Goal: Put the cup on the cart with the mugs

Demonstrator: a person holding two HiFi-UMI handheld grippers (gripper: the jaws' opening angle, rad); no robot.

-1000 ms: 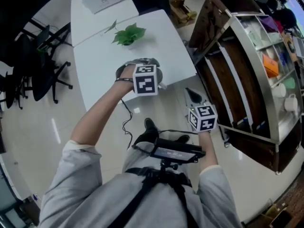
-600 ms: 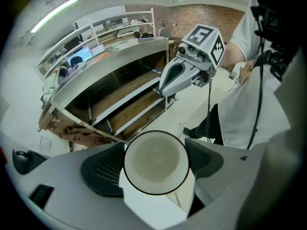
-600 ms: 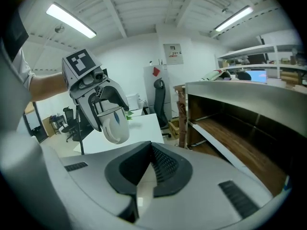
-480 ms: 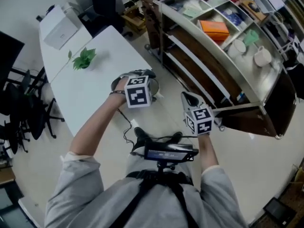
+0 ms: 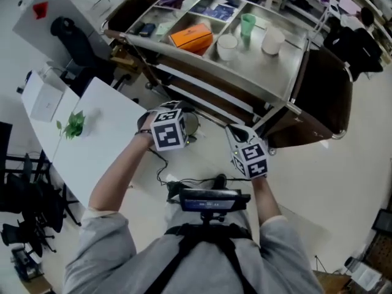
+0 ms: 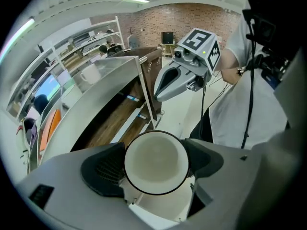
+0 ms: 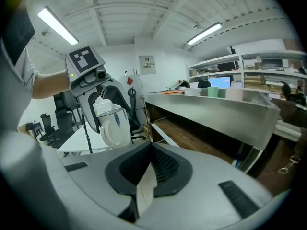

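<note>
since the white cup (image 7: 114, 123) is already clamped in the left gripper (image 6: 154, 164), one pad on each side of its wall and its mouth facing up at that gripper's camera, what's left for me is the carry and the set-down. the right gripper (image 7: 149, 152) has its jaws pressed together on nothing, so it's just along for the ride.

the cart (image 5: 269, 72) fills the upper middle of the head view, and its steel top tray carries two white mugs (image 5: 227, 45) near the centre, with a green cup (image 5: 247, 24) between them and an orange box (image 5: 191, 38) to their left. the cup hangs at the frame's middle left, below the cart's near rail and not yet over the tray.

to do this well i'd lift high enough to clear that raised rail before crossing it, keeping the cup level. i'd aim for the bare steel just below the mugs in the picture, close to them but not touching, and well away from the green cup, which looks tall enough to tip. i'd lower until the base sits flat, and only then spread the jaws and pull straight up. the empty gripper i'd keep to the right, off the rail.
</note>
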